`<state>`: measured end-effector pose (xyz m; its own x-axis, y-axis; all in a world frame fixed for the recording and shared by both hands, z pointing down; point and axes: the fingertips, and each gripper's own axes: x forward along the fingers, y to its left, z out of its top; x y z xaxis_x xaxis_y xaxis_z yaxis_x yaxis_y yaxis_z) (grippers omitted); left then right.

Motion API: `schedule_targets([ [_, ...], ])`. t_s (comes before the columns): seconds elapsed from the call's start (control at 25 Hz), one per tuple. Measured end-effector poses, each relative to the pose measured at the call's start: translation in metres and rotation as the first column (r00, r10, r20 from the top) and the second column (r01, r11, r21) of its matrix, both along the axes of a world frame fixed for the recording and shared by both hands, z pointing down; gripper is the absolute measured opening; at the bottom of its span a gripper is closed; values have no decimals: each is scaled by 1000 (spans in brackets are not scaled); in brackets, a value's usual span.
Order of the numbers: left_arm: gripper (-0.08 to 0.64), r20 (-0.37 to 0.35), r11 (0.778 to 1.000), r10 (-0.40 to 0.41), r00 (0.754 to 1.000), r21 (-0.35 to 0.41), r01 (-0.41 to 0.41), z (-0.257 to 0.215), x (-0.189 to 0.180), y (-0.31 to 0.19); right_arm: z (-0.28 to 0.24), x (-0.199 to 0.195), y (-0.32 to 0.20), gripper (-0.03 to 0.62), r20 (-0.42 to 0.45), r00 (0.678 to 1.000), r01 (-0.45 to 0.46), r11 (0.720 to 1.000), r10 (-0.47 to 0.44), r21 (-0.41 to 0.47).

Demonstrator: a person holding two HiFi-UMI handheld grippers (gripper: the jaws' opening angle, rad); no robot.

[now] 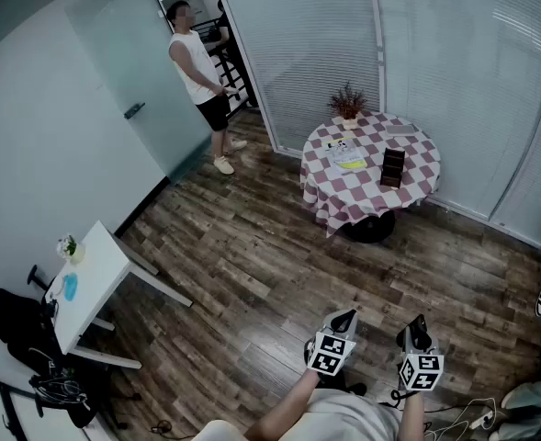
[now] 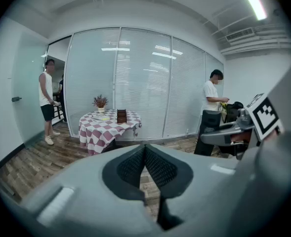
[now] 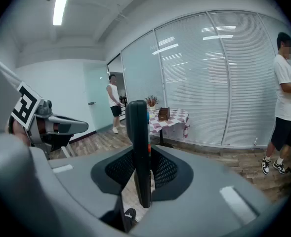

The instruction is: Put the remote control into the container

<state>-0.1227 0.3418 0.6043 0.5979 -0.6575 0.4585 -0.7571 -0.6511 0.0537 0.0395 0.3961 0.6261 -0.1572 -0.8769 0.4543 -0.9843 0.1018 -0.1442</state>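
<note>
A black remote control [image 3: 138, 142] stands upright between the pads of my right gripper [image 3: 141, 171], which is shut on it. My left gripper [image 2: 145, 158] is shut with nothing in it. In the head view both grippers, left [image 1: 342, 320] and right [image 1: 417, 327], hang low near the person's body, far from the table. The container [image 1: 393, 166] is a dark brown open box on the round table with a red-and-white checkered cloth [image 1: 343, 191] across the room. That box also shows in the left gripper view [image 2: 121, 116] and the right gripper view [image 3: 163, 114].
A potted plant [image 1: 348, 104] and papers [image 1: 348, 157] share the round table. One person [image 1: 199, 67] stands in the doorway at the back left. Another person [image 3: 286, 98] stands to the right. A small white table [image 1: 91, 278] and black bags [image 1: 17, 324] are at the left.
</note>
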Motion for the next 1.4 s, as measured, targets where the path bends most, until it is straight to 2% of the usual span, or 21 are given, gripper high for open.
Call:
schedule_targets([
  [0.16, 6, -8, 1000, 4, 1000, 23, -4, -8, 4, 5, -1, 0, 8, 86, -1, 1000, 3, 1000, -3, -1],
  [0.48, 6, 18, 1000, -3, 1000, 7, 3, -5, 6, 11, 0, 1, 8, 86, -14, 1000, 12, 1000, -12, 6],
  [0.76, 6, 32, 1000, 18, 999, 0, -18, -1, 13, 8, -9, 1, 0, 86, -44, 999, 11, 998, -8, 69],
  [0.92, 6, 26, 999, 47, 999, 10, -48, 0, 19, -16, -10, -1, -23, 86, -42, 999, 12, 997, -9, 71],
  [1.4, 6, -7, 998, 58, 998, -16, -59, 6, 49, -115, -7, 17, -106, 85, -47, 999, 2, 999, 0, 49],
])
